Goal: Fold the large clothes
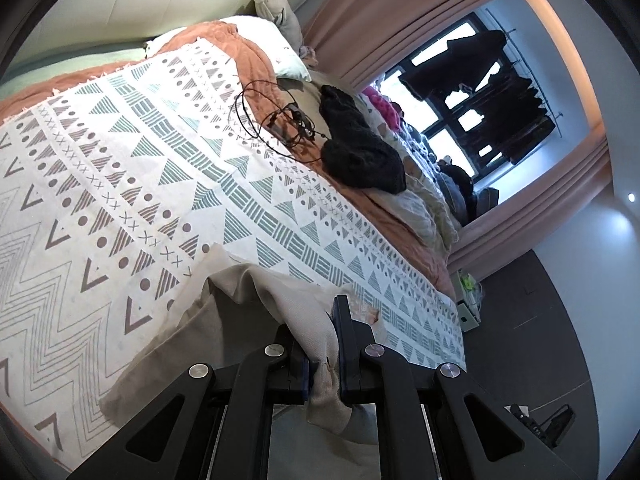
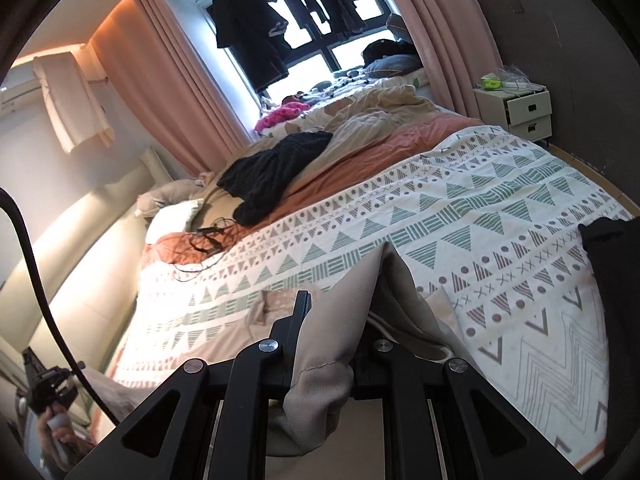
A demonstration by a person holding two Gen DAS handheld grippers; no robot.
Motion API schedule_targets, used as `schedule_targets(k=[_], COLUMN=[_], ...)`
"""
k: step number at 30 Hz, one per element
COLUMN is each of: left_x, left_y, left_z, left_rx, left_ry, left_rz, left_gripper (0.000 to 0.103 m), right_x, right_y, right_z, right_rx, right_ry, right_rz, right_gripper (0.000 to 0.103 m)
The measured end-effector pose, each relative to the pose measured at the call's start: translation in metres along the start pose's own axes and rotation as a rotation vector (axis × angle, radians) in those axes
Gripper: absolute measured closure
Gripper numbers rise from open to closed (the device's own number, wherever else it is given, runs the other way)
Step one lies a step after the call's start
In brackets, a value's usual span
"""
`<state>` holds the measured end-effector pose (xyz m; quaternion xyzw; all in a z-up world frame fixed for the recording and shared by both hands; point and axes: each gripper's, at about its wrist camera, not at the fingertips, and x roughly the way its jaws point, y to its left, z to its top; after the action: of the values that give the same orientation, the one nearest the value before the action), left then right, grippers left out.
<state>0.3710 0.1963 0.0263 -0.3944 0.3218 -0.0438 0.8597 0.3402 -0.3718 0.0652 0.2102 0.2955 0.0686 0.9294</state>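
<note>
beige garment (image 1: 240, 312) pinched in both grippers (image 1: 324, 344), apparently above bedspread (image 1: 120, 168).

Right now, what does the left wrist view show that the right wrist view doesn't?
Left wrist only: the left gripper shut on the beige garment, and a plush toy at the headboard. Right wrist only: the right gripper shut on the garment, a nightstand, a wall air conditioner. Both: patterned blanket, black knit, cable, window.

matt woven beige garment (image 1: 256, 300), black knit (image 1: 360, 148)
</note>
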Motion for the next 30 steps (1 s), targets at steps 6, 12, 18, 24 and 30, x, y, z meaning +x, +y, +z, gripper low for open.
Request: schedule_targets(k=[6,12,18,24,30], left_x=[0.061,0.113,0.163,0.173,0.144], left_y=[0.017,0.027,0.035,0.052,0.063], left_z=[0.012,0.021,0.018,-0.002,-0.014], left_rx=[-0.013,-0.03,-0.026,-0.05,-0.018], left_ry=[0.06,0.104,0.18,0.225,0.221], left_rz=[0.073,0.121,0.183,0.201,0.236], left_gripper=[0.094,0.093,0.069,0.018,0.018], right_x=[0.059,0.113,0.16,0.202,0.184], right_y=[-0.002,-0.02,-0.046,-0.068,-0.062], right_z=[0.008,0.012,0.005,-0.022,-0.032], right_rx=[-0.013,0.008,0.054,0.106,0.049], right_ry=[0.055,0.108,0.167,0.326,0.309], right_rz=[-0.034,-0.067,-0.123,-0.205,-0.207], right_gripper=[0.088,0.088,0.088,0.054,0.037])
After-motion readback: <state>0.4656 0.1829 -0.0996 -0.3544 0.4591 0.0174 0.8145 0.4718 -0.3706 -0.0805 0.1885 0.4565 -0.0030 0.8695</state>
